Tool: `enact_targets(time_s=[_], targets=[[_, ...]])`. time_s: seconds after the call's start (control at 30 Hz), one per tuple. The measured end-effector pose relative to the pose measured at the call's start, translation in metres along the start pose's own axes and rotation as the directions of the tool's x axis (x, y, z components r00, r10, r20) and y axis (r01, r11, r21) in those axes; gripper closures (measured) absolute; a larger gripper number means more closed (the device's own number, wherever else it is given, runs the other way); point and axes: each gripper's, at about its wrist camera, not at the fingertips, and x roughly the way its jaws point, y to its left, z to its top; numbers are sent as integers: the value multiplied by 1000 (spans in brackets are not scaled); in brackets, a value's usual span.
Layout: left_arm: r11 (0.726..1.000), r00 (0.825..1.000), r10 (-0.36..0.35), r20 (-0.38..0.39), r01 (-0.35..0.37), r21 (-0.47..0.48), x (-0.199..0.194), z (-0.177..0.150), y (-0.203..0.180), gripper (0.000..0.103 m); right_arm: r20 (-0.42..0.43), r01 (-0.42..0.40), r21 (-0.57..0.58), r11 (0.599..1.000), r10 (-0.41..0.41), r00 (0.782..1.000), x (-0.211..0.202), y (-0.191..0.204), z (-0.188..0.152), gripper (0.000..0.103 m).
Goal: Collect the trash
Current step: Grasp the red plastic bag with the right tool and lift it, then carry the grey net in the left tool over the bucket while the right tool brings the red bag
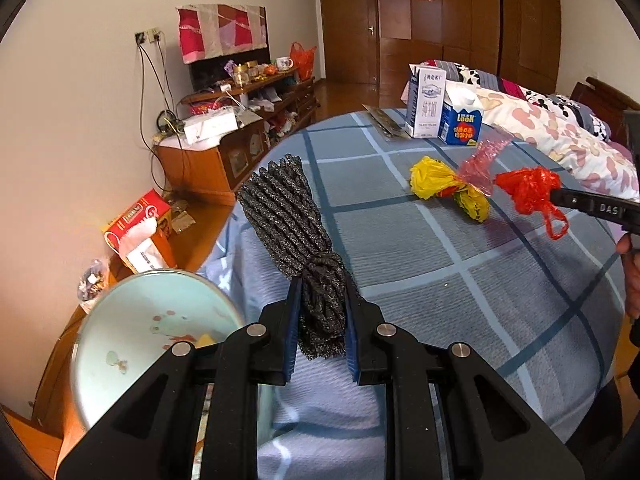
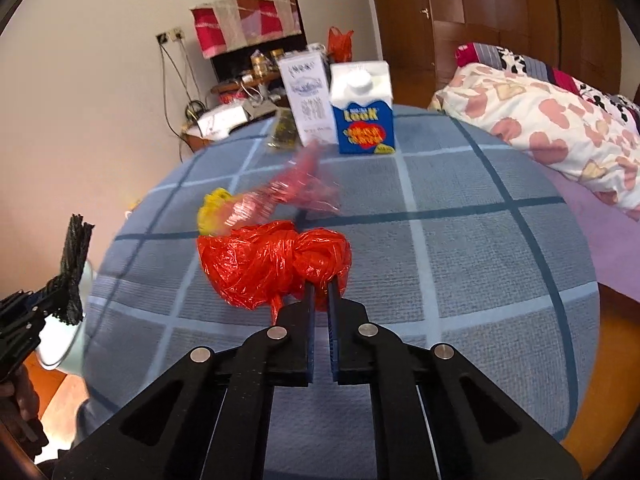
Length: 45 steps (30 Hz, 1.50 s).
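Note:
My left gripper (image 1: 322, 288) is shut on a dark grey knitted bundle (image 1: 292, 220) and holds it above the table's left edge, beside a pale blue basin (image 1: 120, 320). My right gripper (image 2: 320, 284) is shut on a crumpled red plastic bag (image 2: 264, 264), lifted above the blue checked tablecloth (image 2: 460, 260). The red bag also shows in the left wrist view (image 1: 530, 190). A yellow plastic bag (image 1: 436, 178) and a pink see-through plastic bag (image 1: 480, 162) lie on the cloth past it. The grey bundle shows at the left in the right wrist view (image 2: 74, 272).
Two cartons, a white one (image 1: 426, 102) and a blue "Look" one (image 1: 460, 120), stand at the table's far edge. A flat packet (image 1: 382, 120) lies beside them. A bed with a flowered quilt (image 1: 560, 132) is at the right. A cluttered wooden cabinet (image 1: 224, 148) lines the left wall.

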Motion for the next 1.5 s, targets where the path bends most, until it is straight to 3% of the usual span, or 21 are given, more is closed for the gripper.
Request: enact_targets(time_s=[0.47,0.77,1.5], targets=[[998,998,62,27,-61,-19,-23,-18,32,84,65,-14,-184,983,27,998,0,93,-1,96],[992,993,111,29,-109,-56,-31,-28,60,84,57,-55,-274,960,74,996,11,144,-2,96],[975,981,193,-7,-192,-110,-44,-49,107,84,35,-133,-397,908,159,987,24,221,-13,96]])
